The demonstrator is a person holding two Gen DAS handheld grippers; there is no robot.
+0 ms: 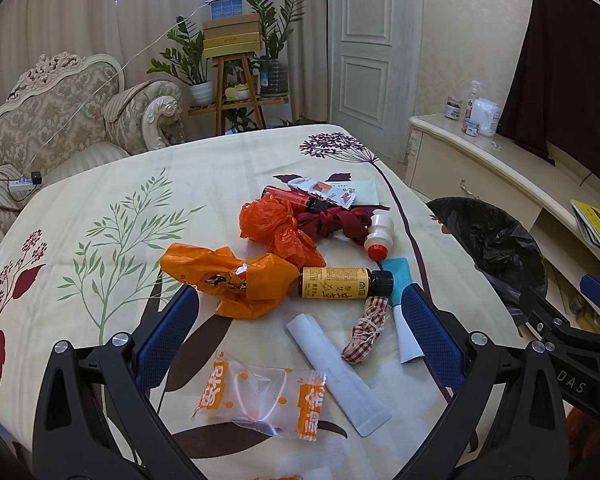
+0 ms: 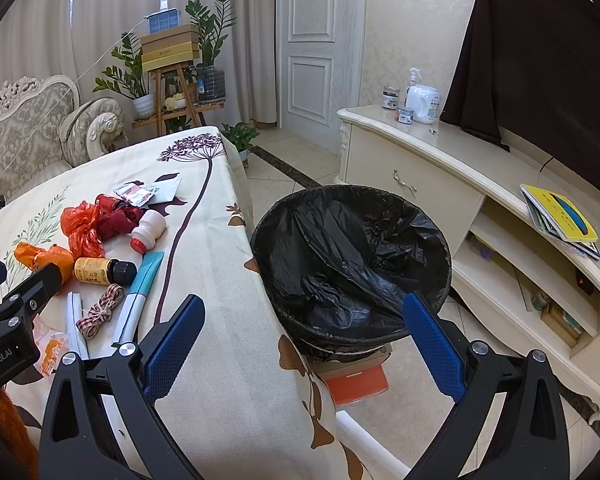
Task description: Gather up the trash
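Trash (image 1: 300, 280) below wide, empty hand-held gripper (image 1: 300, 320)

Cream sofa (image 1: 60, 116), white door (image 2: 320, 44), curtains (image 1: 140, 20), perhaps backlit

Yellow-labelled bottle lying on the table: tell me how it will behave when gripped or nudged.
The yellow-labelled bottle lies on its side, so a nudge would probably roll it. It looks rigid, likely holding shape between the open left gripper fingers. Its smooth round body may slip.
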